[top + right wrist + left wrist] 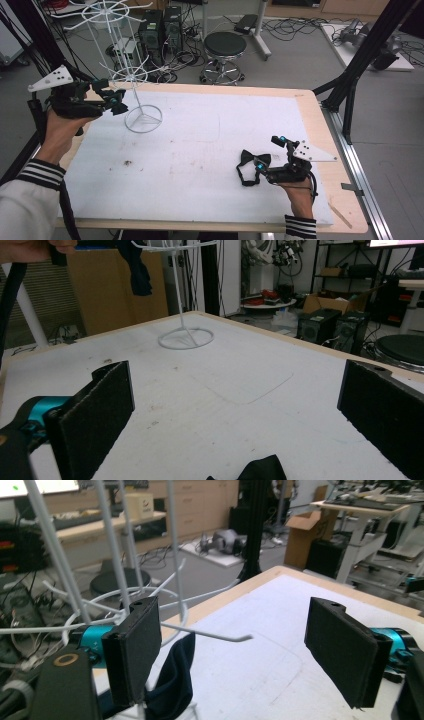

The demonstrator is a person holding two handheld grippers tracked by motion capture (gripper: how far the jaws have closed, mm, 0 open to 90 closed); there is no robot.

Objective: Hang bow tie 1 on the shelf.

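One bow tie up on the rack, one left to hang.
A dark bow tie (175, 680) hangs on the white wire rack (131, 75) beside the wide-open, empty left gripper (114, 100); the right gripper (270, 157), equally open and empty, sits at a black bow tie (248, 166) on the white surface (210, 145).

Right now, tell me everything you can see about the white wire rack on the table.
The white wire rack is a thin, metal-looking stand: a ring base with three spokes, an upright pole, and tiers of radiating hooked arms. It stands upright at the table's far left corner on the white mat. A dark cloth hangs by one arm, and the open left gripper is up against its lower tier.
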